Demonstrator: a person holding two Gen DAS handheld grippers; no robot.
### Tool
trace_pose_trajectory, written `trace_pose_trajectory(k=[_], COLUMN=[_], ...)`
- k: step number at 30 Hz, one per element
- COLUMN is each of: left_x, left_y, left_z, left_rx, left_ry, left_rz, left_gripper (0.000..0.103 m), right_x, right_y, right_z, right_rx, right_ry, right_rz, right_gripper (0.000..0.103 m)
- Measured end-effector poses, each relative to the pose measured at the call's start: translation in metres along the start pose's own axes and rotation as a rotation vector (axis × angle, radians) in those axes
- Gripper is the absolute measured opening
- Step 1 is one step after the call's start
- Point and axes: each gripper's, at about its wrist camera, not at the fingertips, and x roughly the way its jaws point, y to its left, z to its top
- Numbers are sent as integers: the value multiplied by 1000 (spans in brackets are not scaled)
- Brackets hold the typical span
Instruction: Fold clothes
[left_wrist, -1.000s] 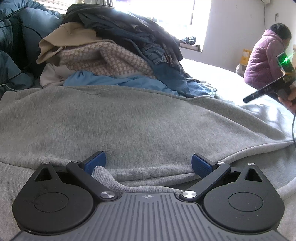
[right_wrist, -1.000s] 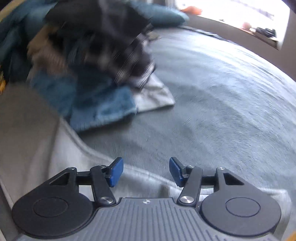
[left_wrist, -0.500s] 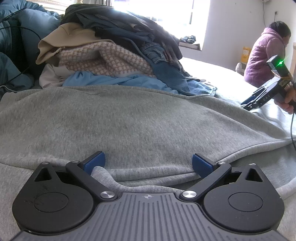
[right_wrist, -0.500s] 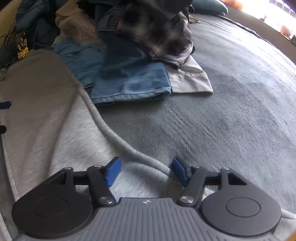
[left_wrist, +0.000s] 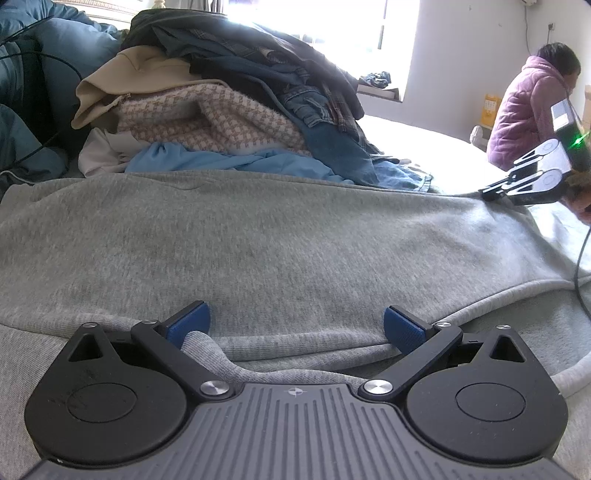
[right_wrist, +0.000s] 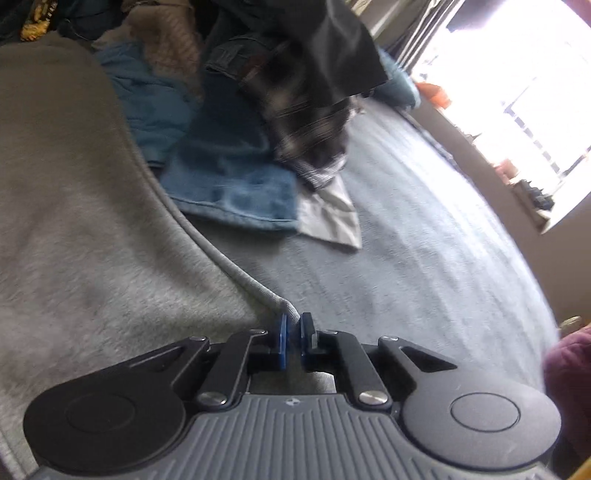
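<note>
Two grippers (left_wrist: 293, 326) (right_wrist: 291, 334) on one grey sweatshirt (left_wrist: 277, 251): right just pinched shut on its corded edge (right_wrist: 258, 291), left gaping over the near hem, ready for lifting and folding.

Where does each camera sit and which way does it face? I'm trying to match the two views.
Left wrist: on the left tongs, facing across the grey sweatshirt toward the clothes pile; its open fingers show, and the right tongs far right.
Right wrist: on the right tongs, angled down along the sweatshirt's edge over the bed; its fingers, just closed, pinch the hem.
Shared: sweatshirt, pile.
</note>
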Motion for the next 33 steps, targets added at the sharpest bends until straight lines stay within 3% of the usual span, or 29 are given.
trace_pose_trajectory(k=[5, 6, 7, 10, 12, 14, 17, 21, 25, 28, 31, 33], left_x=[0, 0, 0, 0, 0, 0, 1, 1, 1, 1, 2, 2], left_y=[0, 0, 0, -1, -1, -1, -2, -3, -3, -3, -3, -3], left_z=[0, 0, 0, 0, 0, -1, -1, -1, -1, -1, -1, -2], left_rx=[0, -1, -1, 0, 0, 1, 5, 7, 7, 7, 7, 6], left_ry=[0, 0, -1, 0, 0, 0, 1, 2, 2, 2, 2, 1], left_rz=[-1, -1, -1, 0, 0, 1, 6, 8, 6, 4, 2, 2], left_gripper=[102, 102, 102, 102, 102, 102, 102, 102, 102, 103, 103, 103], right_x=[31, 31, 30, 19, 2, -18, -37, -37, -21, 0, 12, 17], right_y=[1, -14, -29, -84, -118, -149, -185, -215, -227, -229, -222, -216], right_z=[-8, -11, -13, -34, -55, -81, -125, -189, -225, -230, -217, -207], right_rx=[91, 194, 297, 620, 781, 916, 1072, 1321, 1454, 1447, 1360, 1300], right_ry=[19, 14, 9, -21, -64, -109, -105, -65, -60, -10, -18, -14], right_rz=[-14, 4, 22, 70, 50, 19, -79, -117, -152, -93, -69, -40], right_gripper=[12, 27, 48, 53, 55, 60, 73, 74, 74, 74, 74, 46])
